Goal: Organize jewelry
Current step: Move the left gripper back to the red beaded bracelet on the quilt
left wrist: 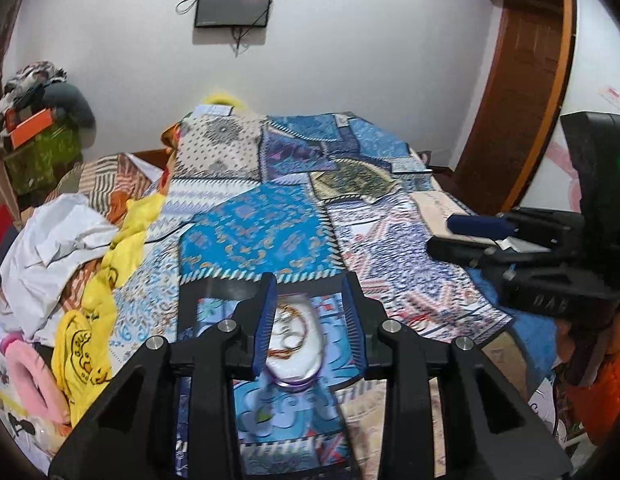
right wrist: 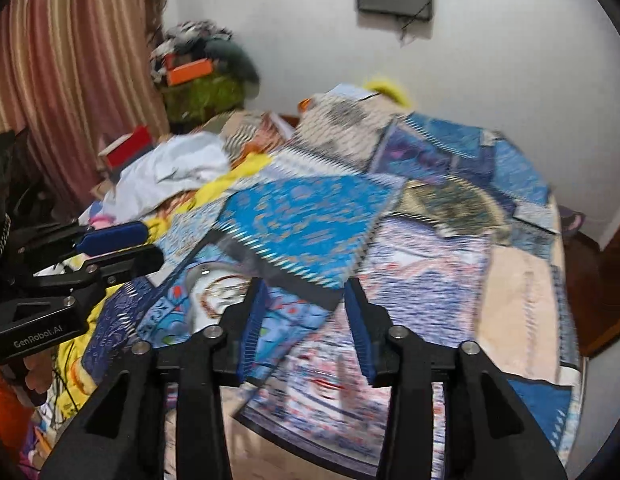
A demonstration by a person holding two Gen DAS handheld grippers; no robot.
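Observation:
A small clear dish (left wrist: 294, 354) with a purple rim and white lining lies on the patchwork blanket (left wrist: 246, 236). In it are gold bangles and thin chains (left wrist: 288, 326). My left gripper (left wrist: 310, 280) hovers just above it, open, and the dish shows in the gap between the blue pads with neither pad touching it. In the right wrist view the same dish (right wrist: 214, 296) lies left of my right gripper (right wrist: 305, 286), which is open over bare blanket (right wrist: 409, 272) with nothing between its fingers. The left gripper (right wrist: 122, 244) appears at the left edge there, and the right gripper (left wrist: 461, 236) at the right edge of the left wrist view.
Crumpled white cloth (left wrist: 50, 248), a yellow garment (left wrist: 90, 328) and a pink padded item (left wrist: 26, 376) crowd the bed's left side. A wooden door (left wrist: 517, 92) stands at the right, striped curtains (right wrist: 70, 80) at the left, and a screen (left wrist: 234, 2) hangs on the far wall.

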